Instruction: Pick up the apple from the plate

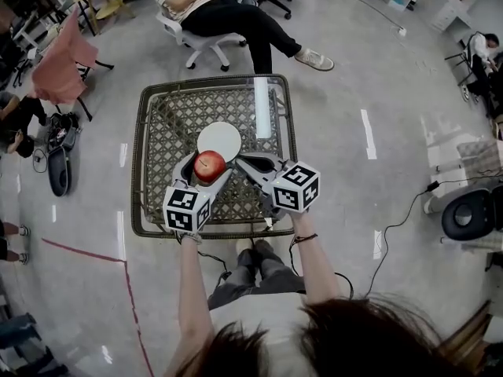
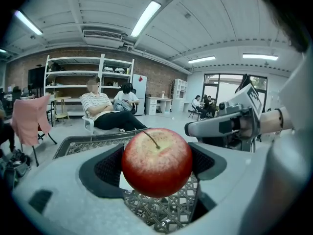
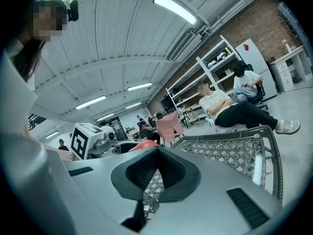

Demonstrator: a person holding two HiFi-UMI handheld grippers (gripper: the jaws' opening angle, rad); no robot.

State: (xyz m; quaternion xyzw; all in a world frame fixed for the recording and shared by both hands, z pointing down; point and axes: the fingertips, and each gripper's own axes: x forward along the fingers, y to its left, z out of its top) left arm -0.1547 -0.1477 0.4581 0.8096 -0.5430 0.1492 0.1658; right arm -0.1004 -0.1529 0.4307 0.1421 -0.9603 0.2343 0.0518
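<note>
- My left gripper [image 2: 156, 166] is squeezing the apple [image 2: 156, 155]. One dark pad is pressing on each side of it.
- The apple is red, and its stem is pointing up and a little to the right in the left gripper view.
- The apple is hanging in the air. Under it I am seeing the woven top of the table [image 1: 157, 171] and a small bit of white.
- My right gripper [image 3: 156, 168] is keeping its jaws pressed together. Nothing is sitting between them.
- In the head view, the right gripper is floating over the table, just to the right of the apple, with its tips pointing toward the upper left.
- The white plate [image 1: 222, 136] is lying near the middle of the table. The apple is showing at the plate's lower edge in the head view.
- A person [image 1: 228, 10] is sitting on a white chair at the top of the frame, beyond the table.
- A pink cloth [image 1: 63, 61] is hanging over a chair at the upper left.
- A red line [image 1: 86, 254] is running across the floor at the lower left.
</note>
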